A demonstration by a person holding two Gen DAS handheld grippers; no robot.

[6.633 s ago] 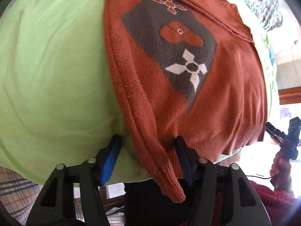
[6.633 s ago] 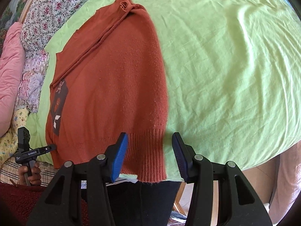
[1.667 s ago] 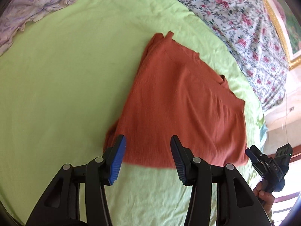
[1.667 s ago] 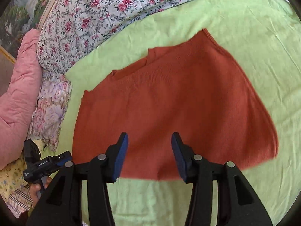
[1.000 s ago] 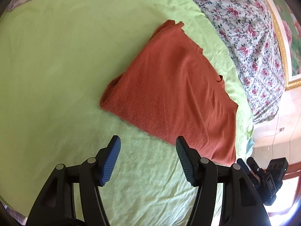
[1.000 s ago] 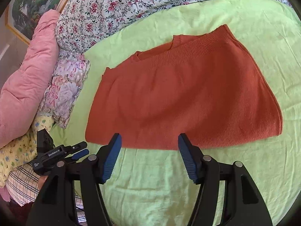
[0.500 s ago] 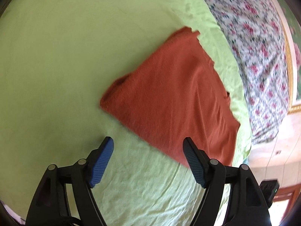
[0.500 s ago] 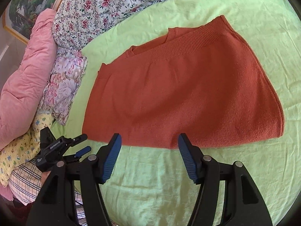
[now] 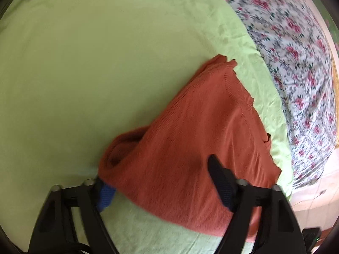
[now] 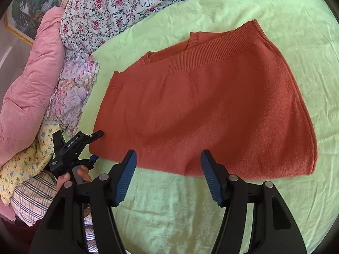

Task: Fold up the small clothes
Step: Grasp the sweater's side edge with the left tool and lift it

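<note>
A rust-orange knit sweater [image 10: 203, 110] lies folded in half on the light green bedsheet [image 10: 190, 222], ribbed hem and neckline at the far side. In the left wrist view the sweater [image 9: 190, 148] fills the lower middle. My left gripper [image 9: 163, 190] is open, its jaws set around the sweater's near left corner, one blue pad partly under the cloth. It also shows in the right wrist view [image 10: 93, 146], held by a hand at the sweater's left corner. My right gripper [image 10: 168, 175] is open and empty, just above the sweater's near edge.
A floral sheet [image 10: 131, 6] and floral pillow [image 10: 72, 89] lie at the far side and left. A pink quilt [image 10: 27, 89] and a yellow patterned cloth [image 10: 27, 160] lie at the left. A framed picture [image 10: 31, 6] hangs beyond.
My left gripper has moved in to the sweater's near left corner, and its jaws now straddle the cloth. My right gripper has held almost still over the near edge.
</note>
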